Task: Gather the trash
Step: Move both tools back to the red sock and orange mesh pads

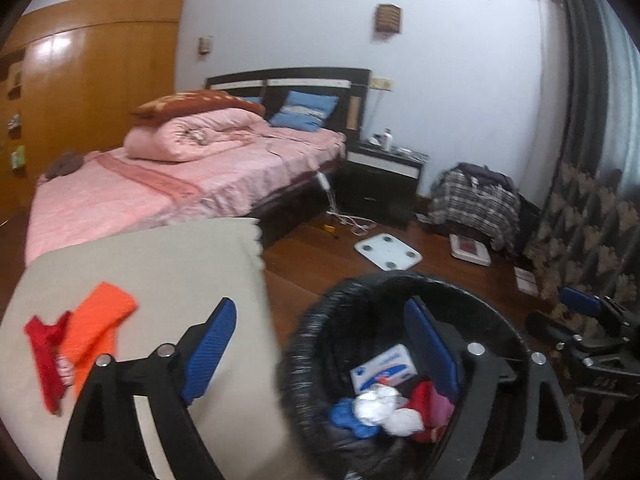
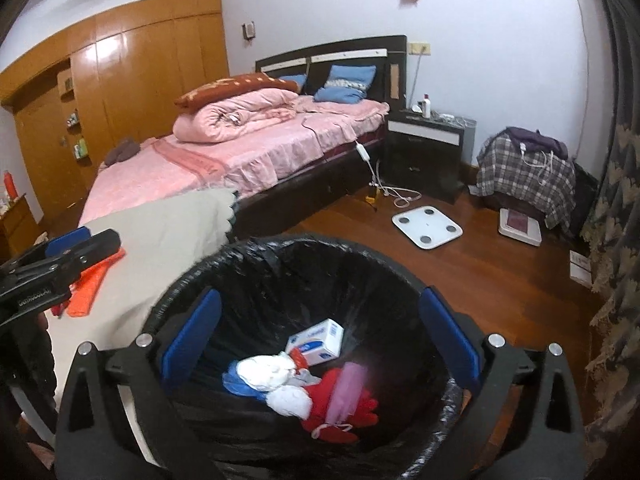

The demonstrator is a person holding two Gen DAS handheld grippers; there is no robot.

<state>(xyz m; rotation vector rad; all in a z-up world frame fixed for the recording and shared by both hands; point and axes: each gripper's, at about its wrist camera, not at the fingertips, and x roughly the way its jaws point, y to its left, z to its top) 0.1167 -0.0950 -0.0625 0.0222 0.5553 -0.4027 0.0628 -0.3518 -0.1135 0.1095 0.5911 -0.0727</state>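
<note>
The right claw [image 2: 320, 344] hangs directly over the mouth of the bin [image 2: 200, 276], its blue pads spread wide with nothing between them — released, and placed so that whatever leaves it falls straight into the black liner rather than onto the floor. Down in the bin lies the trash already gathered: a small white-and-blue box [image 2: 318, 338], crumpled white paper [image 2: 266, 372], a blue scrap [image 2: 232, 382] and a red glove [image 2: 340, 404] with a blurred pink piece [image 2: 350, 380] across it, which may be mid-fall or just resting; the blur leaves that unclear. The left claw [image 1: 320, 348] is released too, empty, its pads apart, straddling the edge where the beige-covered desk [image 1: 160, 256] meets the bin's rim — one pad over the cloth, the other over the liner. That position suits a claw working between the two, since the remaining trash sits on the desk just to its left: an orange piece [image 1: 100, 320] overlapping a red piece [image 1: 44, 360], both flat on the cloth. The bin stands tight against the desk, so each carry is short. By my reading, the next pick falls to the left claw, nearer those two pieces.
</note>
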